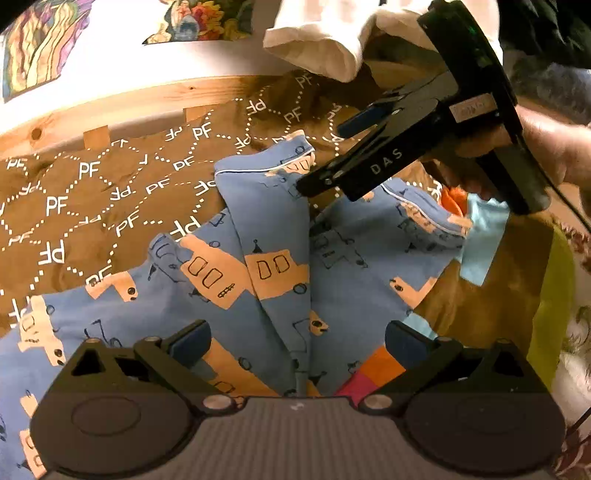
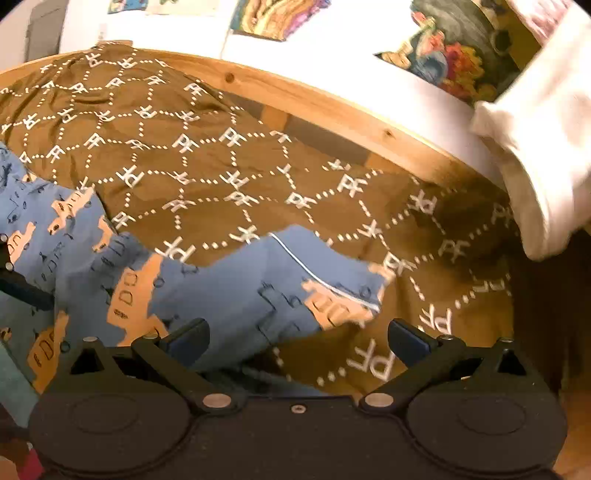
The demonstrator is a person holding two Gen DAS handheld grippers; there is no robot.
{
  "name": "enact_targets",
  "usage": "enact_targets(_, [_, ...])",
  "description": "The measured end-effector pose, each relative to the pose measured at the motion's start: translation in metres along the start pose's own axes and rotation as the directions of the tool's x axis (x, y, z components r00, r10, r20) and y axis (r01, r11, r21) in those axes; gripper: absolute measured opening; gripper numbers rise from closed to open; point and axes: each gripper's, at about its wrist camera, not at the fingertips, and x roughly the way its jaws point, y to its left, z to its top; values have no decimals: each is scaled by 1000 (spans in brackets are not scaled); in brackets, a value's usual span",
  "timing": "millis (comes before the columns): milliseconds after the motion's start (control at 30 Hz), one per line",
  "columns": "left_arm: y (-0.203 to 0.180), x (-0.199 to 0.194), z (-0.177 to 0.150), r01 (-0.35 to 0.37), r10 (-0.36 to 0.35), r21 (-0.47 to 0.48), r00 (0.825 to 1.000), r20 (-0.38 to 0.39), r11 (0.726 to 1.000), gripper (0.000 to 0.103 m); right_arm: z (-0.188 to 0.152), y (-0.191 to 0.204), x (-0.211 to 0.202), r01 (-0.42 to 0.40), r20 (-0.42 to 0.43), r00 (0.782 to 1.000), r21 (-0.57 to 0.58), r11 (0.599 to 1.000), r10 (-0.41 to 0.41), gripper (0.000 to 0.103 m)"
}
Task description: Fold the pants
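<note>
your left wrist camera sits low and close over the blue truck-print pants [image 1: 258,266], facing the pine bed rail [image 1: 110,99] at the far edge of the brown dotted bedspread [image 1: 74,192]. your right wrist camera looks from close above the same bedspread [image 2: 221,155], angled toward that rail [image 2: 332,107] and the white wall. both views share the pants [image 2: 229,291], the white pillow [image 1: 325,40] [image 2: 543,147] and the colourful wall posters [image 1: 199,18] [image 2: 454,55].

brown bedspread [image 2: 221,177] open — white pillow [image 2: 546,155] right
</note>
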Motion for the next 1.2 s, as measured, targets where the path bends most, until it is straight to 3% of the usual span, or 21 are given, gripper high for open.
enact_targets(133, [4, 1, 0, 31, -29, -55, 999, 28, 998, 95, 7, -3, 6, -86, 54, 995, 21, 996, 84, 95])
enact_targets(233, [8, 5, -1, 52, -50, -97, 998, 28, 994, 85, 15, -7, 16, -135, 75, 989, 63, 989, 131, 83])
enact_targets(367, [13, 8, -3, 69, -67, -139, 998, 23, 988, 72, 30, -14, 31, -191, 88, 980, 157, 969, 179, 58])
enact_targets(467, [14, 12, -4, 58, -60, -151, 998, -7, 987, 63, 41, -8, 41, -177, 78, 983, 152, 972, 166, 52])
enact_targets(700, [25, 22, -9, 35, -50, -244, 997, -57, 969, 56, 62, 9, 76, -114, -4, 993, 150, 982, 116, 54])
enact_targets(867, [24, 22, -6, 45, -63, -251, 996, -67, 967, 41, 63, 15, 98, -43, -81, 995, 123, 992, 53, 42])
enact_targets(1033, [22, 26, -5, 45, -70, -267, 994, -82, 963, 29, 56, 10, 103, -49, -92, 994, 155, 987, 64, 38])
enact_targets(1133, [24, 30, -6, 26, -59, -291, 993, -103, 957, 18, 57, 11, 104, -53, -85, 994, 156, 986, 67, 22])
enact_targets(1167, [26, 30, -6, 22, -56, -300, 993, -106, 954, 14, 57, 11, 104, -55, -85, 994, 161, 985, 70, 12])
enact_targets(1200, [28, 30, -7, 20, -56, -311, 993, -107, 950, 13, 56, 10, 104, -57, -86, 994, 168, 984, 73, 11])
